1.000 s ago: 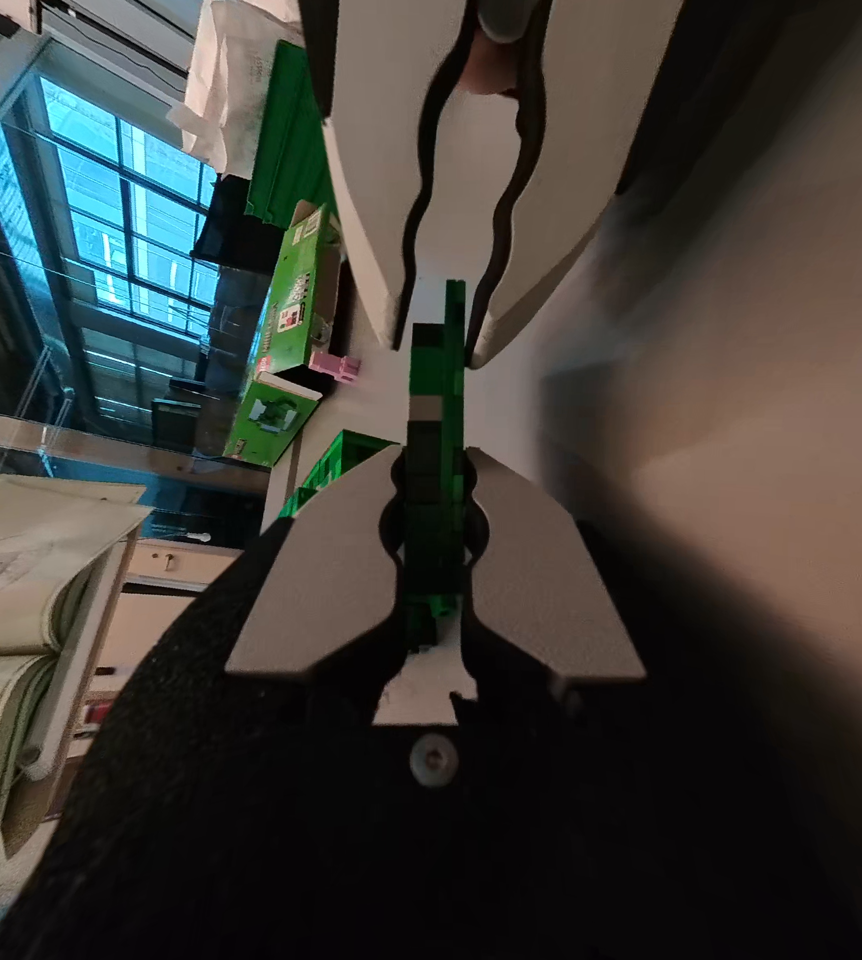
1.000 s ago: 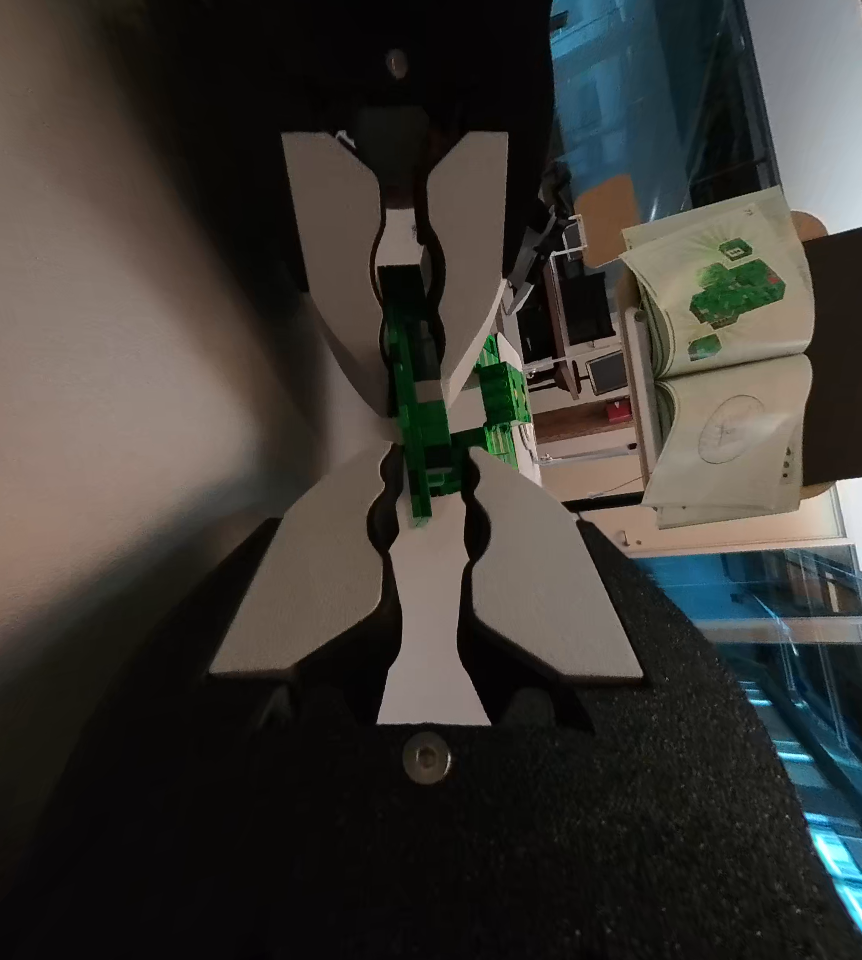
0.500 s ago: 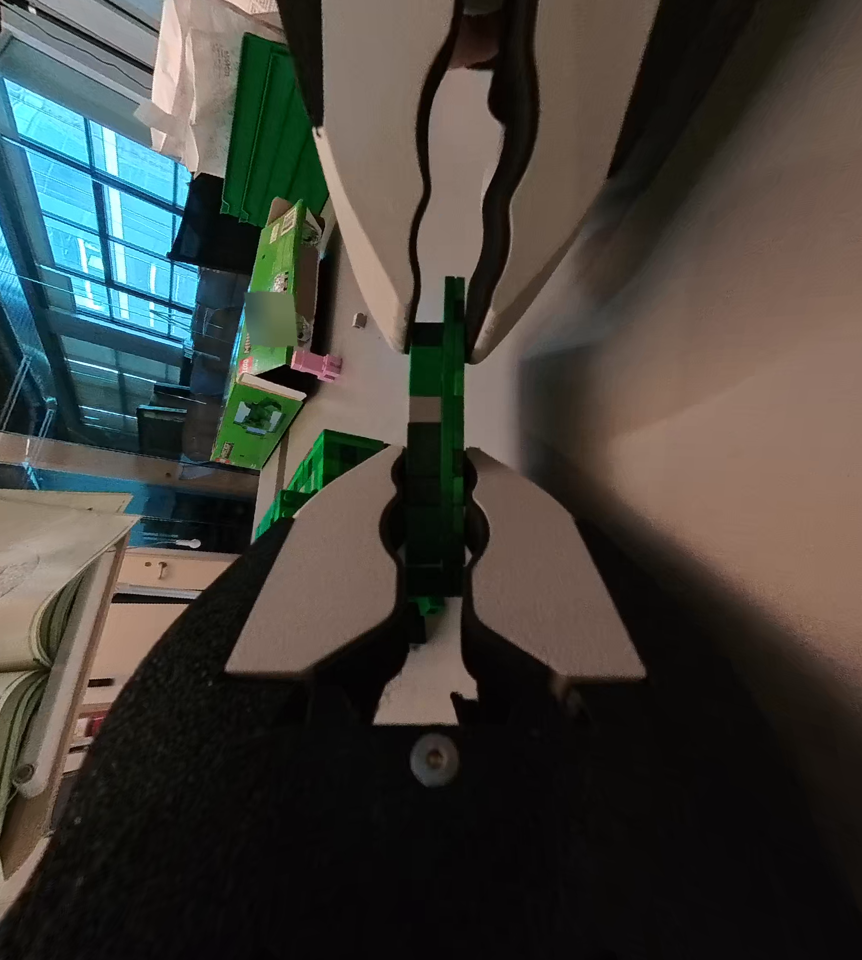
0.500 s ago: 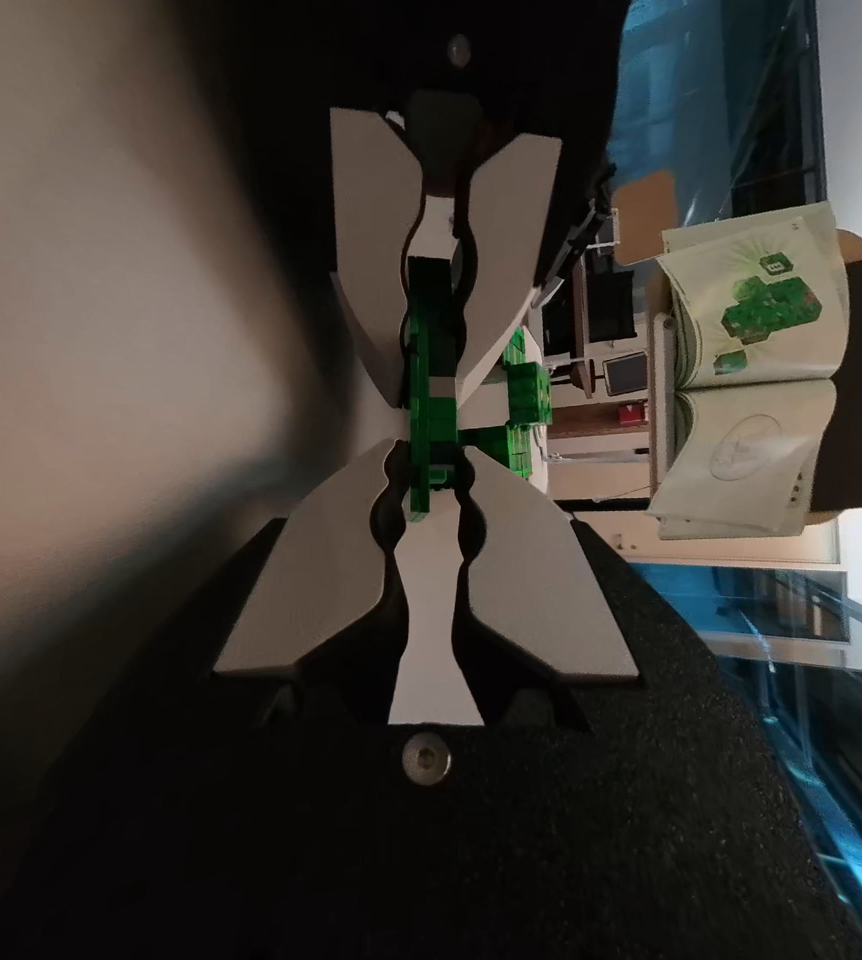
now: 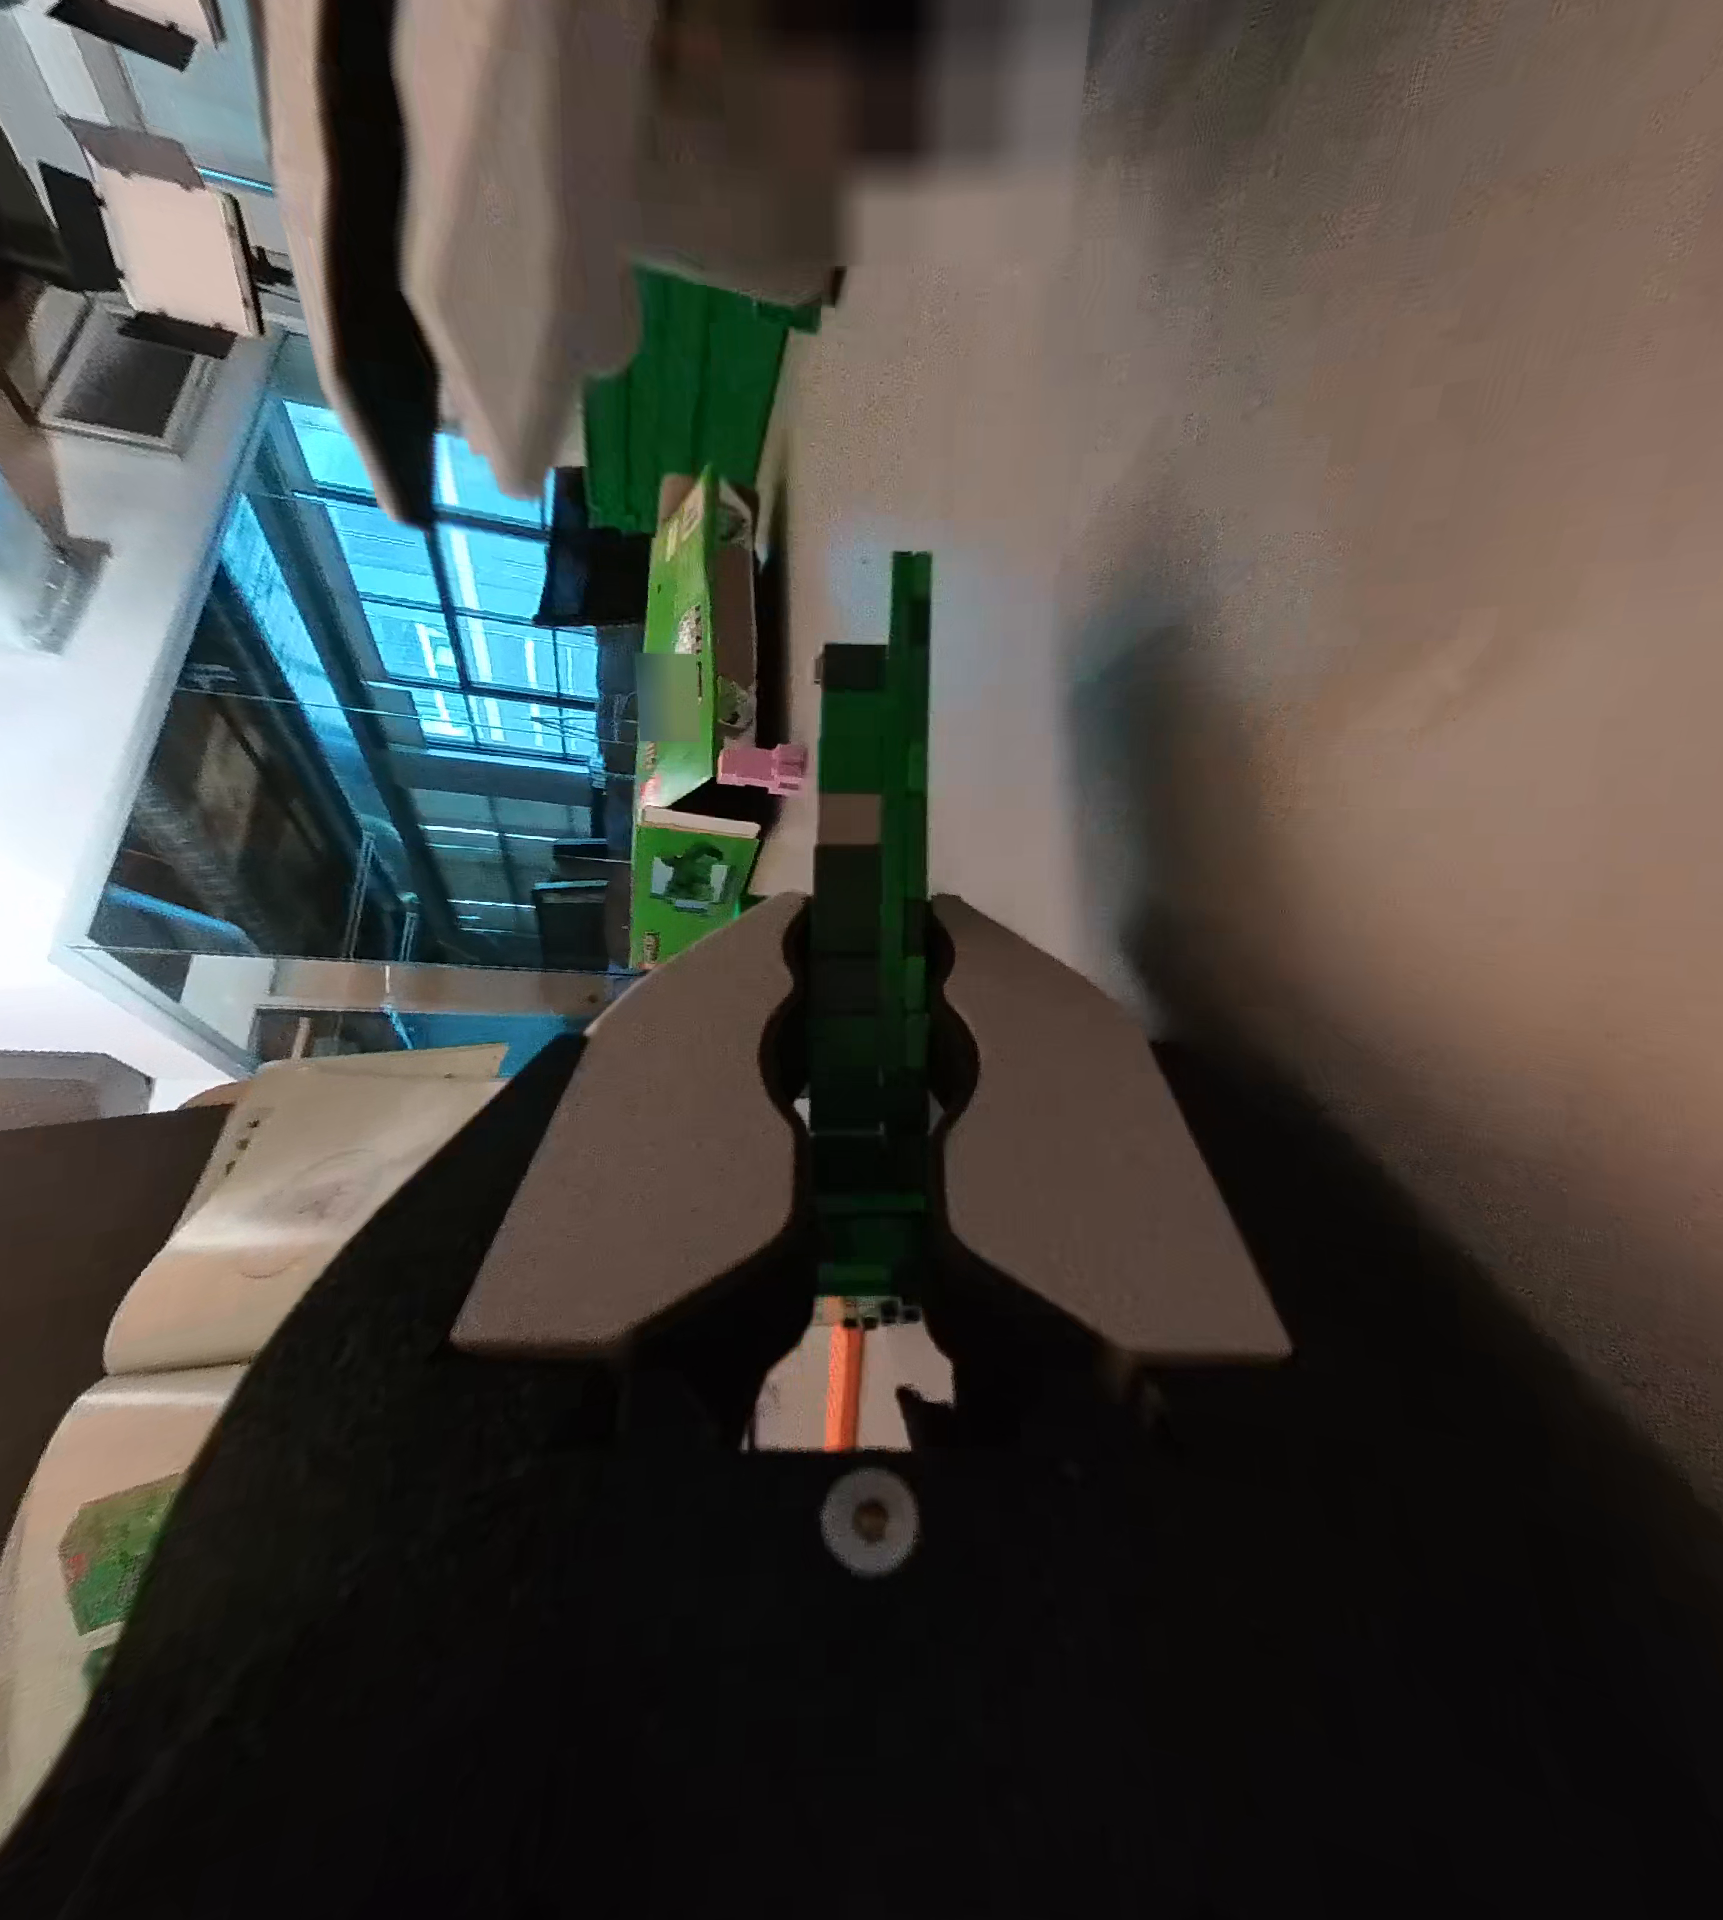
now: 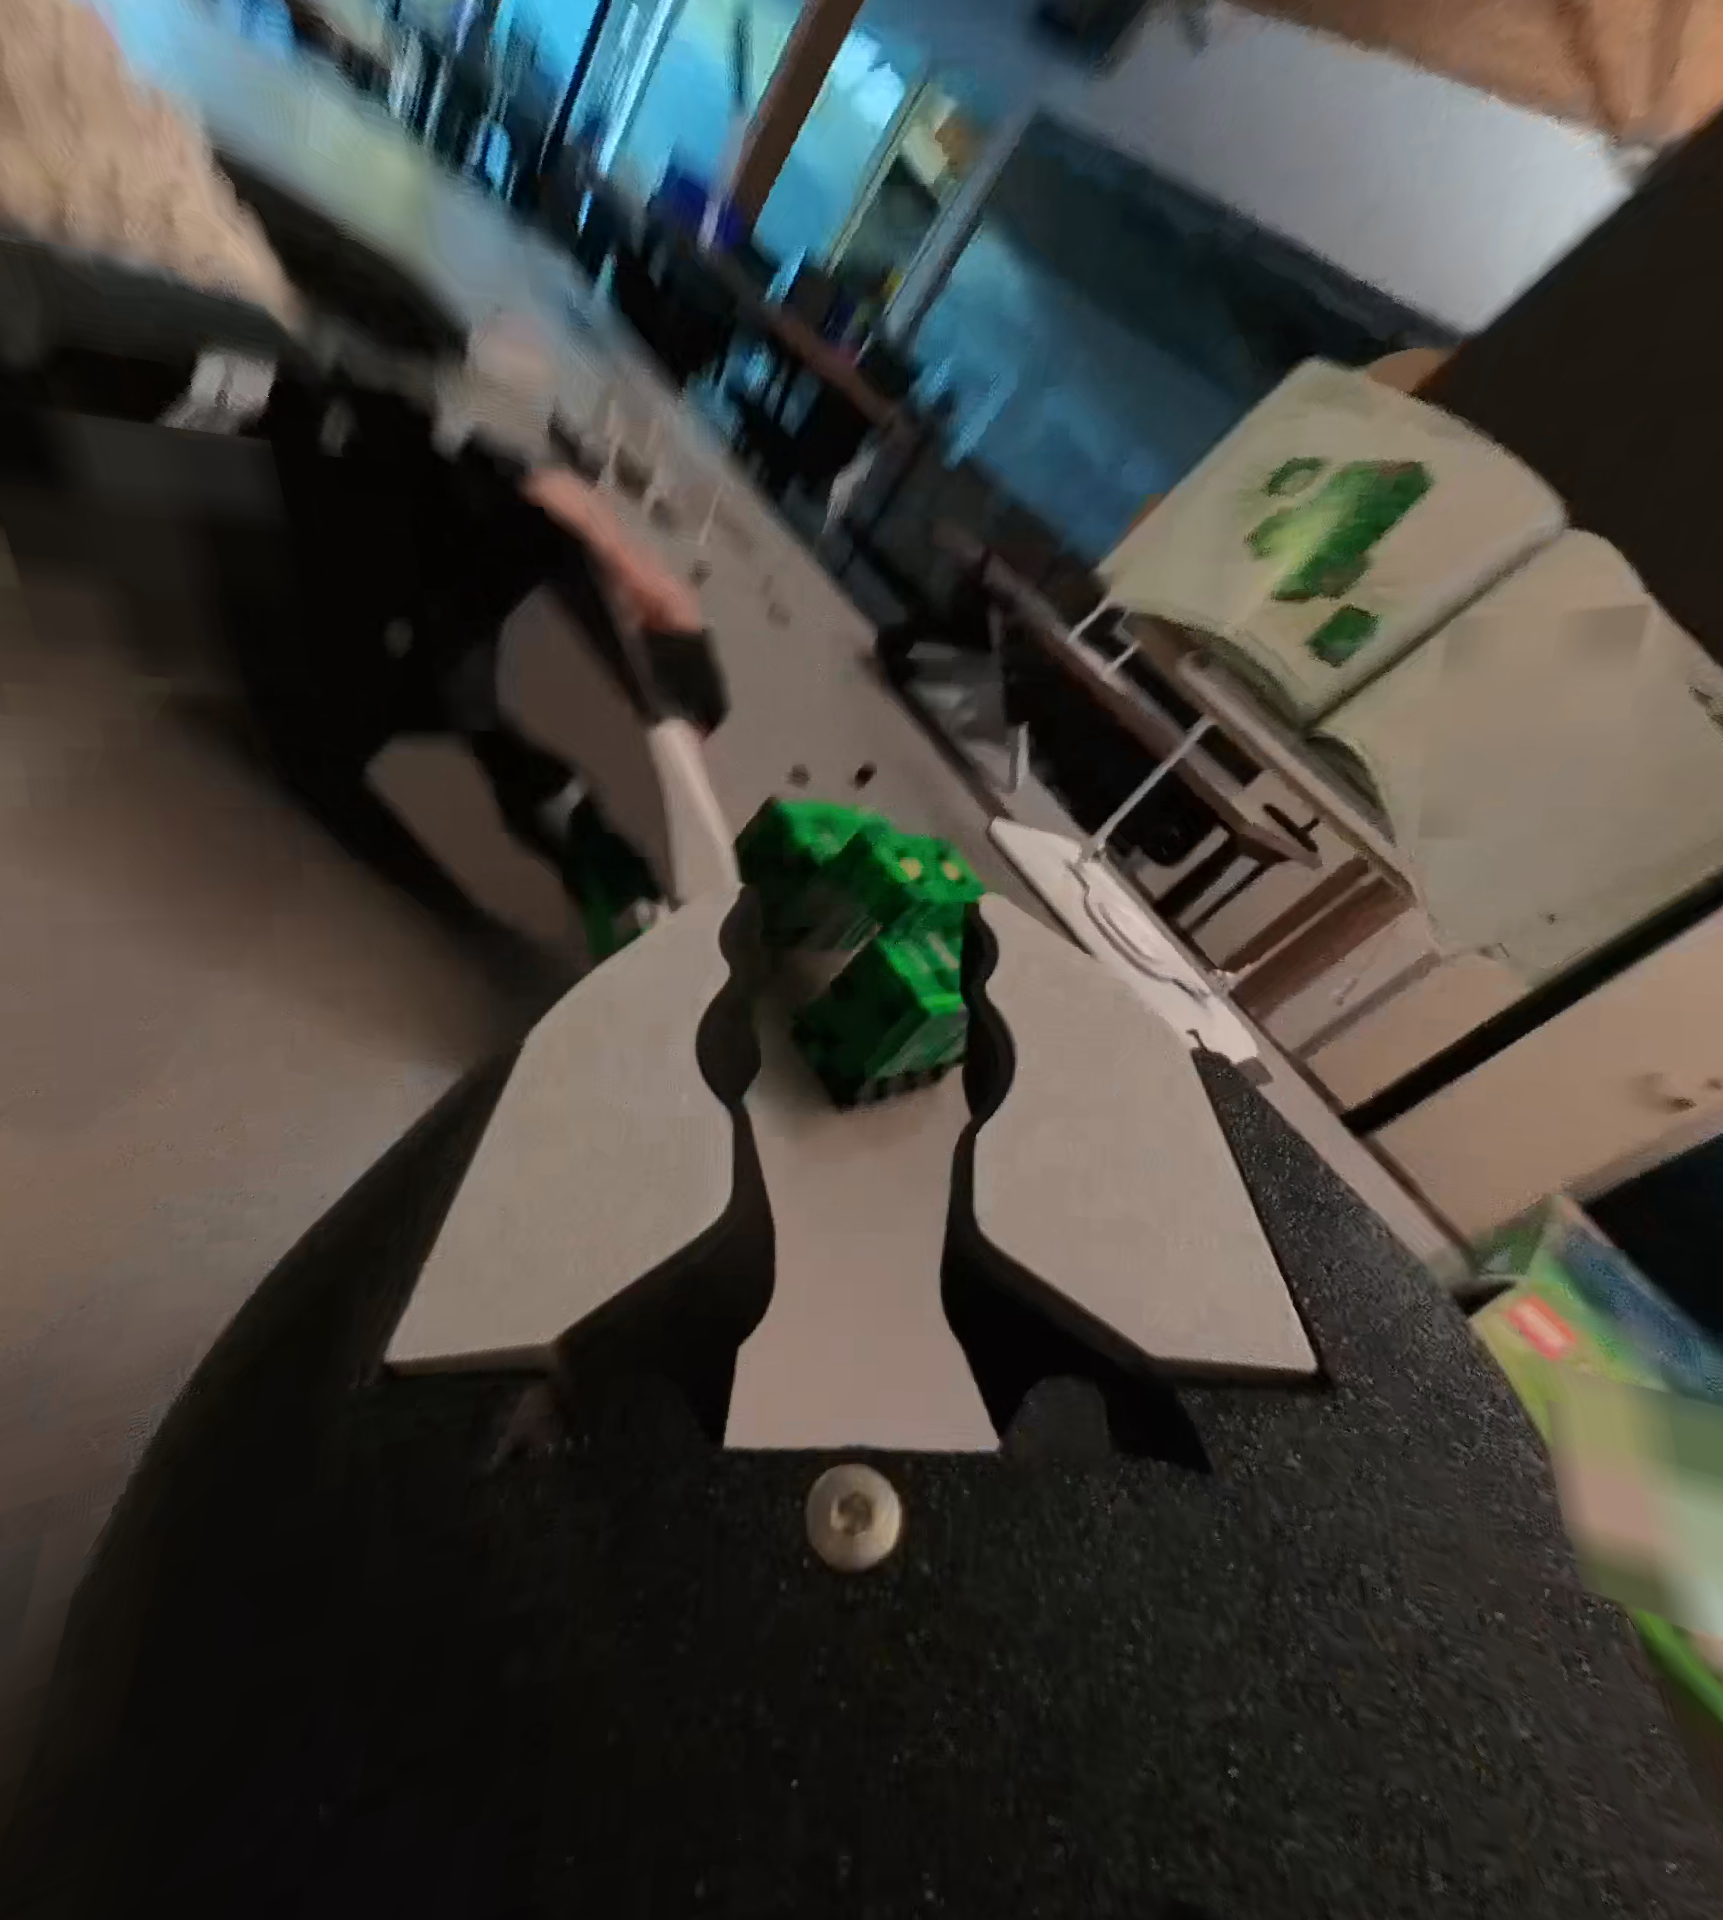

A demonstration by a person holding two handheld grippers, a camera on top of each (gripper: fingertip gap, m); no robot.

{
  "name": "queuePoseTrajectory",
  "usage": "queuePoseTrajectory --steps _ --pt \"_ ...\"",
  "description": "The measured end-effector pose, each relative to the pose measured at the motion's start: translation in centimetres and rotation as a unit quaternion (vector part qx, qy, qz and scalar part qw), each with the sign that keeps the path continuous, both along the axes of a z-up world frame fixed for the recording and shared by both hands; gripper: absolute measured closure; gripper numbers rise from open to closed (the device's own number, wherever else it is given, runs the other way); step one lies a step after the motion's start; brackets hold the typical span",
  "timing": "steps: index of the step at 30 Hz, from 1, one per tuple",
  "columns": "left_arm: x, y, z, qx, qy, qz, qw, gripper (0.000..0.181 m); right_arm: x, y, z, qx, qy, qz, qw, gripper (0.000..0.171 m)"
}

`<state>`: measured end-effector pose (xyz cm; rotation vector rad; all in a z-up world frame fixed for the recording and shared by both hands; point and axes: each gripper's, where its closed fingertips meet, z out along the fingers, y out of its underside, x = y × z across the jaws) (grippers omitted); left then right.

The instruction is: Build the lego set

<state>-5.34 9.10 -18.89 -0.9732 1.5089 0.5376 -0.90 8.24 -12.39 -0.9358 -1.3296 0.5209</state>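
The left gripper [image 5: 867,935] is clamped on a flat lego panel [image 5: 872,831], a thin slab of green, dark and grey bricks seen edge-on. Its two grey fingers [image 5: 670,1122] press against the panel from either side, and the panel sticks out well past the fingertips, over the white table [image 5: 1252,520]. Behind the panel, between the fingers, a short orange strip [image 5: 844,1392] shows. Beyond it on the table lie a small pink piece [image 5: 763,769], a green lego box [image 5: 696,665] and, further off, a green tray [image 5: 691,416]. An open instruction booklet [image 5: 296,1226] stands at the left edge of this view, and the blurred right gripper [image 5: 483,260] is at the top, clear of the panel.

In the right wrist view the right gripper [image 6: 852,925] has its jaws parted with a clear gap and holds nothing. Seen through that gap, a chunky green lego block [image 6: 872,966] sits on the table [image 6: 857,1299]; whether the fingertips touch it cannot be told because of motion blur. The left gripper [image 6: 566,831] appears to the left, with a bit of green [image 6: 613,904] between its fingers. The booklet [image 6: 1376,592] stands open at the right on a stand, and a green box [image 6: 1646,1455] lies blurred at the lower right edge.
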Motion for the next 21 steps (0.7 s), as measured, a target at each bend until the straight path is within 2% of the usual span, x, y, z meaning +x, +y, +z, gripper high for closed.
queuePoseTrajectory --steps 3,5,8,12,19,21 --pt "0.0 0.0 0.5 0.004 -0.017 -0.002 1.0 0.164 1.8 1.1 2.5 -0.063 0.096 0.002 0.993 0.137" --pt "-0.1 0.0 0.5 0.003 -0.018 -0.003 1.0 0.164 2.9 2.2 3.6 -0.073 0.138 -0.026 0.987 0.14" --pt "0.0 -0.1 0.5 0.002 -0.022 -0.007 1.0 0.164 4.3 4.0 4.2 -0.049 0.162 -0.099 0.981 0.143" --pt "-0.1 -0.1 0.8 0.012 -0.028 -0.009 0.999 0.164 5.8 5.1 5.0 -0.012 0.182 -0.158 0.97 0.148" --pt "0.1 -0.7 2.8 0.089 -0.044 -0.022 0.995 0.164 6.0 5.5 4.8 -0.029 0.184 -0.163 0.969 0.152" --pt "0.0 -0.6 2.9 0.087 -0.049 -0.02 0.995 0.164 5.1 4.7 4.5 -0.044 0.172 -0.12 0.977 0.152"
